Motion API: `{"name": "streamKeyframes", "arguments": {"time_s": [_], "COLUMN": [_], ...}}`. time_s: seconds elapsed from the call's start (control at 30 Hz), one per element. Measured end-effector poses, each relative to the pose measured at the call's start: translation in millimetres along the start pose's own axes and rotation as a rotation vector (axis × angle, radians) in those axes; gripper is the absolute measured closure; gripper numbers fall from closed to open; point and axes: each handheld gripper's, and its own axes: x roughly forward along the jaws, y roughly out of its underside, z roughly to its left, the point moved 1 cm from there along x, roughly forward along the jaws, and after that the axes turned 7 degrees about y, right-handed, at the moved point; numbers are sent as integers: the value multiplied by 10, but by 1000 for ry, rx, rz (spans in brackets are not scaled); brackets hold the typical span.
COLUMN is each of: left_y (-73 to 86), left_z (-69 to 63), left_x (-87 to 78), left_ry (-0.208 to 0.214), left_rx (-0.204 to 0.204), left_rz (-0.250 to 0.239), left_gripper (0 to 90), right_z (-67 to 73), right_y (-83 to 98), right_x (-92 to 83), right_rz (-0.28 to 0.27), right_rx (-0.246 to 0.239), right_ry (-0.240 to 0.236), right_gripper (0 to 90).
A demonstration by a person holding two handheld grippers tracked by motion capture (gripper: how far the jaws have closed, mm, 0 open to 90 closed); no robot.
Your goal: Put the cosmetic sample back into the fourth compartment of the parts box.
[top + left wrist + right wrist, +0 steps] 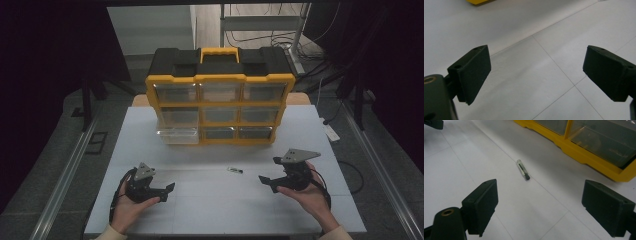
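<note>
A small clear tube with a dark cap (pixel 234 170) lies on the white table (pixel 210 210), in front of a yellow and black drawer organizer (pixel 220 77). My right gripper (pixel 270 171) is held just right of the tube, jaws wide apart and empty. In the right gripper view the tube (pixel 523 169) lies ahead of the open right gripper (pixel 540 205), beyond its fingertips. My left gripper (pixel 164 193) rests low at the front left, open and empty. In the left gripper view the left gripper (pixel 536 72) has bare table between its pads.
The organizer holds several clear drawers; its bottom-left drawer (pixel 177 134) is pulled out a little. The organizer's yellow base (pixel 584 155) runs along the right gripper view's upper right. Metal rails (pixel 65 175) flank the table, and cables (pixel 280 37) lie on the floor behind.
</note>
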Motion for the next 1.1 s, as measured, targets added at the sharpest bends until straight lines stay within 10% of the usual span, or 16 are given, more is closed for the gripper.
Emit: {"name": "streamKeyframes", "arguments": {"time_s": [1.1], "left_y": [-9], "left_z": [1], "left_x": [30], "left_ry": [10], "left_rx": [10], "left_rz": [5], "left_gripper": [87], "right_z": [20], "right_y": [-652], "right_x": [396], "right_rz": [81], "right_rx": [-97], "right_ry": [-51], "right_gripper": [156]}}
